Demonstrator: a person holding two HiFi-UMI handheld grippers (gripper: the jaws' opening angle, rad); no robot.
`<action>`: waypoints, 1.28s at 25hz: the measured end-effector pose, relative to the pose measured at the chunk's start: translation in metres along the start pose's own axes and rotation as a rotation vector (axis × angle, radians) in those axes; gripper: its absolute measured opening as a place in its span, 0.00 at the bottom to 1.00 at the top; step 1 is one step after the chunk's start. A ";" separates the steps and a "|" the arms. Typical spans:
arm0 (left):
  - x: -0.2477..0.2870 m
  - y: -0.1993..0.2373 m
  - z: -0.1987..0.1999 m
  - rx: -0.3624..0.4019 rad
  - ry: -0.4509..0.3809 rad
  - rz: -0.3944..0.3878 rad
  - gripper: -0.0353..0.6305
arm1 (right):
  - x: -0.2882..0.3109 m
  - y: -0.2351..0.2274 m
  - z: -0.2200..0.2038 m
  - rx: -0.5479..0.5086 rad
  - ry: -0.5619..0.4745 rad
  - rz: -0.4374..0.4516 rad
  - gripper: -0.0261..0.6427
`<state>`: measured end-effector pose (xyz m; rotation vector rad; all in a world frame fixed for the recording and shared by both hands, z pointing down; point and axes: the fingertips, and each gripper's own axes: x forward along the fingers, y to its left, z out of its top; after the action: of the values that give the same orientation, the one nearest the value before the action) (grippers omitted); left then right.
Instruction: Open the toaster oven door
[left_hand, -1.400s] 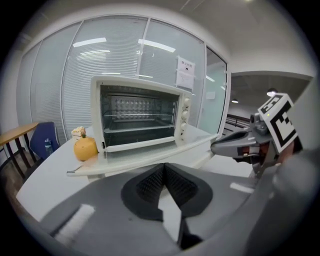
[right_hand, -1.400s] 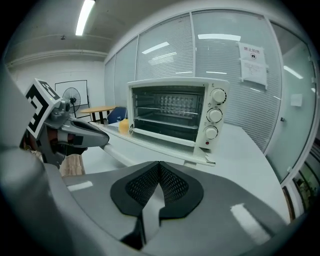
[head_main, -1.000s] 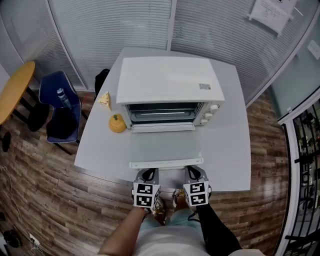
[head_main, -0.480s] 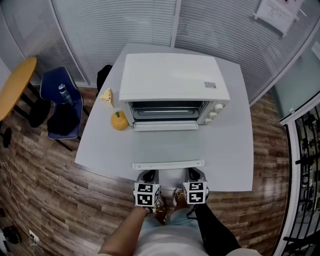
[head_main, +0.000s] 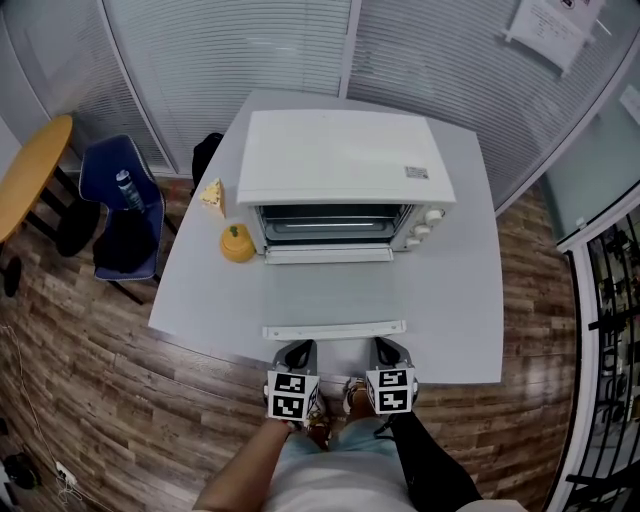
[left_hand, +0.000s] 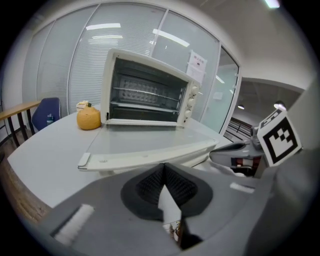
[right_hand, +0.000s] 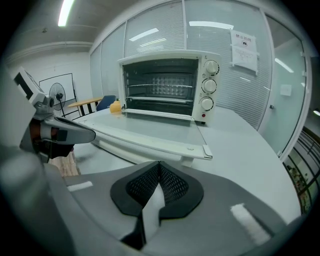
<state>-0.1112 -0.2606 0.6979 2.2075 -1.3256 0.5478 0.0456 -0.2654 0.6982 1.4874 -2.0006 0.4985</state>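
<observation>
At frame centre, a grey table (head_main: 455, 300) on wood floor (head_main: 100, 390) bears the toaster oven (head_main: 340, 165), its door (head_main: 335, 295) folded down, while the left gripper (head_main: 299, 349) and right gripper (head_main: 385, 346) at the lower edge have their jaws together.

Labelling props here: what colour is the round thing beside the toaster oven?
The round fruit-shaped object is orange-yellow; clearest in the left gripper view.
</observation>
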 end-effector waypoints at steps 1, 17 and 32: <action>-0.003 -0.003 0.003 0.014 -0.009 -0.005 0.14 | -0.003 -0.001 0.003 -0.003 -0.012 0.004 0.05; -0.030 -0.020 0.127 0.151 -0.251 -0.005 0.14 | -0.038 -0.008 0.081 -0.074 -0.160 0.023 0.05; -0.014 -0.023 0.075 0.138 -0.129 -0.002 0.14 | -0.018 -0.004 0.038 -0.065 -0.067 0.045 0.05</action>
<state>-0.0911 -0.2873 0.6257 2.3914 -1.3875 0.5171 0.0438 -0.2771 0.6576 1.4397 -2.0863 0.4034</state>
